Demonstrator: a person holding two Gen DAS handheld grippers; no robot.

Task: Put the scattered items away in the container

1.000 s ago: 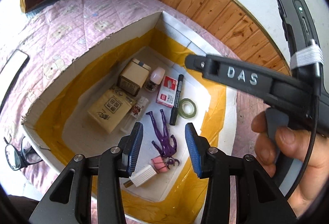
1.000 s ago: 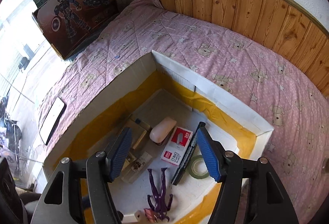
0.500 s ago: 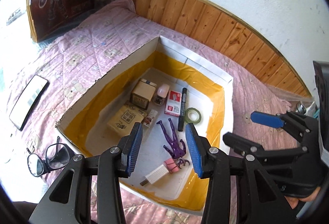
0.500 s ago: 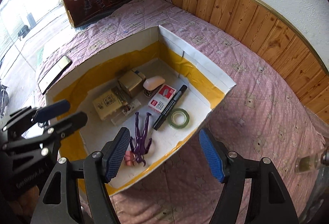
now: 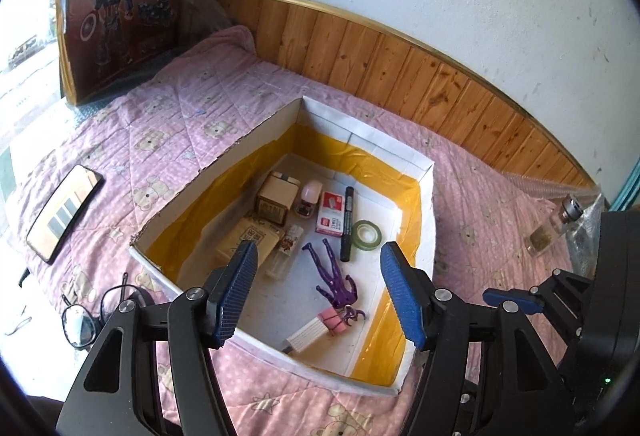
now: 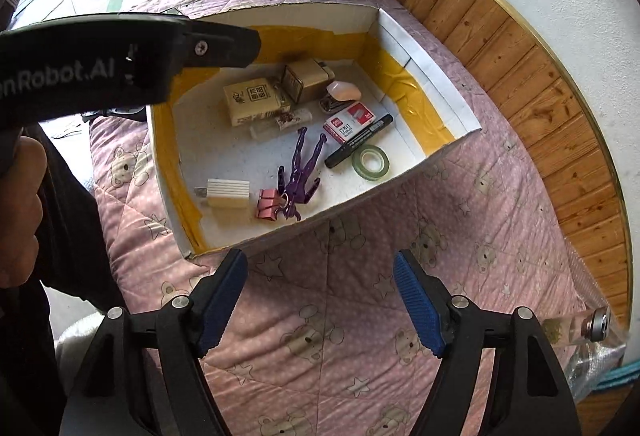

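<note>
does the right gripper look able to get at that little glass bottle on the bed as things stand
Probably yes. The right gripper is open and empty over bare bedspread, and the glass bottle lies just off its right side near the wooden panelling, with nothing between them. The box sits ahead, out of the way.

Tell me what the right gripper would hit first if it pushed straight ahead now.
Probably the pink bedspread: the open right gripper points at bare quilt just short of the box. Depth is unclear, but nothing else lies between.

Black tongs (image 5: pixel 320 292) (ribbed blue pads, silver screws)
</note>
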